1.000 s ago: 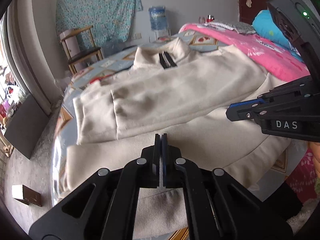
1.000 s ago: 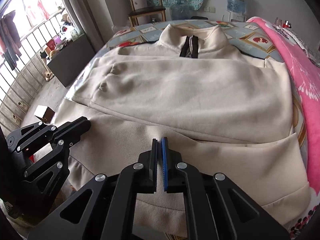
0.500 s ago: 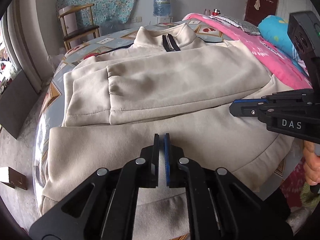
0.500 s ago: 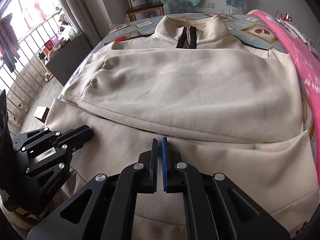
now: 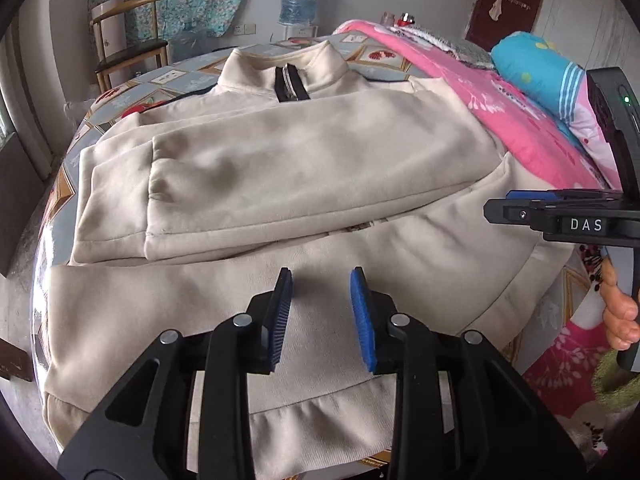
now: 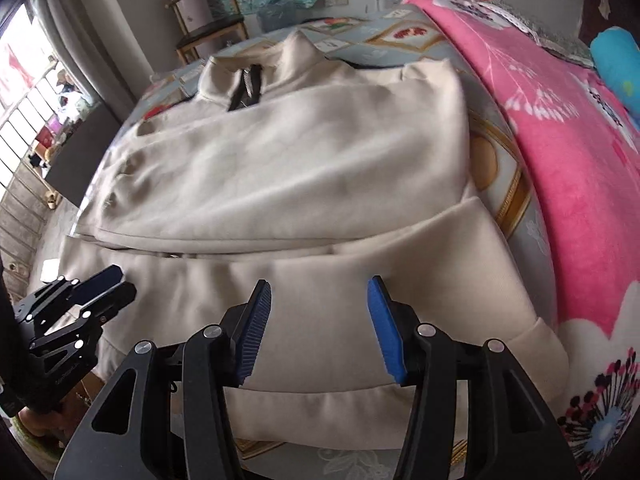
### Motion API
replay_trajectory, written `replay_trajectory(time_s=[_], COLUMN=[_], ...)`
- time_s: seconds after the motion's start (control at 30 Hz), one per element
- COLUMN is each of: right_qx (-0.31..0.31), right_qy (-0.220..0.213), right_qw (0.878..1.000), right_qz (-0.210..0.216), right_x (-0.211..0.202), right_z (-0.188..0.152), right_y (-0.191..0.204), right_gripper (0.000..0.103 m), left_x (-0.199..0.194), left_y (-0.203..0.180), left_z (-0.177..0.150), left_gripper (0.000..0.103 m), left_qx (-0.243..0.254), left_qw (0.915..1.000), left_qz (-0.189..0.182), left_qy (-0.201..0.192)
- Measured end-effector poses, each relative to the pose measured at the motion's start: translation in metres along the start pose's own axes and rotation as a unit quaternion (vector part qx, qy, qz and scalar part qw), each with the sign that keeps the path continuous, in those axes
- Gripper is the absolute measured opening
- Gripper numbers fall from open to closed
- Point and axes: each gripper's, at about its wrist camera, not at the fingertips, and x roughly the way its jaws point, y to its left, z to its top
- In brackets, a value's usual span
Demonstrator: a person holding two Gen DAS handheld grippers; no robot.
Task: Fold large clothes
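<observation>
- Two grippers concern us: the left gripper (image 5: 321,309) and the right gripper (image 6: 319,325) each stand with jaws spread and nothing between the blue pads, above the near part of the cream jacket (image 5: 304,168).
- We find the jacket laid flat on the bed (image 6: 496,160), collar (image 5: 280,66) toward the far edge, sleeves folded across the chest, hem band (image 5: 312,428) at the near edge.
- Risk: we judge that a pinch on the top layer alone would let the lower layer lag and crease.
- Risk: uneven lifting could skew the fold and slide the folded sleeves (image 5: 256,184) off.
- Risk: the hem overhangs the near edge; a loose grasp may drop it.
- The pink blanket (image 6: 560,128) beside the jacket could snag it.
</observation>
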Motion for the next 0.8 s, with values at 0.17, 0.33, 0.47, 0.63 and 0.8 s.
replay_trajectory(time_s=[0.17,0.33,0.47,0.63,0.8], right_qx=[-0.026,-0.036,-0.043,-0.049,-0.055], right_qy=[-0.021,-0.02,-0.018,-0.02,-0.027], right_qw=[0.999,0.999,0.998,0.998,0.998], right_qz=[-0.022,-0.013,-0.03,-0.023,-0.023], right_x=[0.013,0.017,0.018,0.02,0.02], right_z=[0.004,0.005,0.004,0.001,-0.001], right_y=[0.008,0.013,0.017,0.017,0.017], right_gripper=[0.06,0.074,0.089,0.097,0.097], left_x=[0.002,0.002,0.002,0.002,0.002], left_y=[-0.005,-0.004,-0.006,-0.004,-0.004], left_z=[-0.001,0.001,0.001,0.003,0.003], left_gripper=[0.03,0.03,0.03,0.031,0.031], left_qx=[0.01,0.001,0.0,-0.008,-0.008], left_qw=[0.9998,0.9998,0.9997,0.9997,0.9997], left_qz=[0.017,0.018,0.024,0.021,0.022], left_qy=[-0.004,0.001,0.003,0.007,0.007])
